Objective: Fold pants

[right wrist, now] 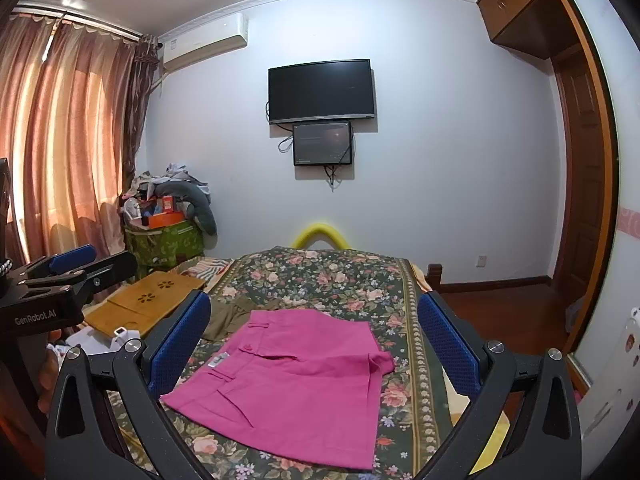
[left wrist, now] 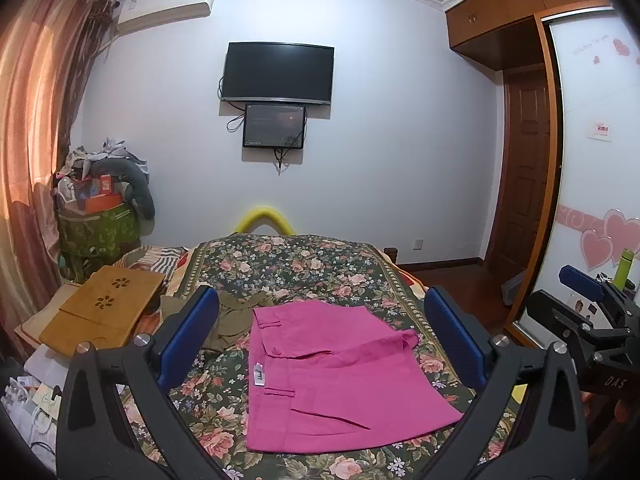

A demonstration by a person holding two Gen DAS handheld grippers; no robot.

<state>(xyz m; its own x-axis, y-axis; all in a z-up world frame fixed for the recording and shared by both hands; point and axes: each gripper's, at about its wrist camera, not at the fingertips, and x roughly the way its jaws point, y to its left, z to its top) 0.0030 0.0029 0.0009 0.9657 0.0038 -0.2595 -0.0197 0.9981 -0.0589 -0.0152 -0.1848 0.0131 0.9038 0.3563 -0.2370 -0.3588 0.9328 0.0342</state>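
Note:
Pink pants (left wrist: 340, 376) lie flat on the floral bedspread (left wrist: 304, 264), folded over, waistband and white label to the left. My left gripper (left wrist: 318, 300) hovers above them, open, its blue pads (left wrist: 188, 336) far apart and nothing between them. At the right edge of the left wrist view, the right gripper (left wrist: 576, 300) shows side-on. In the right wrist view the pink pants (right wrist: 296, 380) lie below my right gripper (right wrist: 314, 302), which is open and holds nothing. The left gripper (right wrist: 100, 262) shows at the left edge there.
A crumpled olive garment (left wrist: 236, 316) lies just beyond the pants. A wooden lap tray (left wrist: 104, 308) rests on the bed's left side, with papers and clutter near it. A wardrobe (left wrist: 592, 160) stands to the right, and a heaped green bag (left wrist: 100, 232) in the far left corner.

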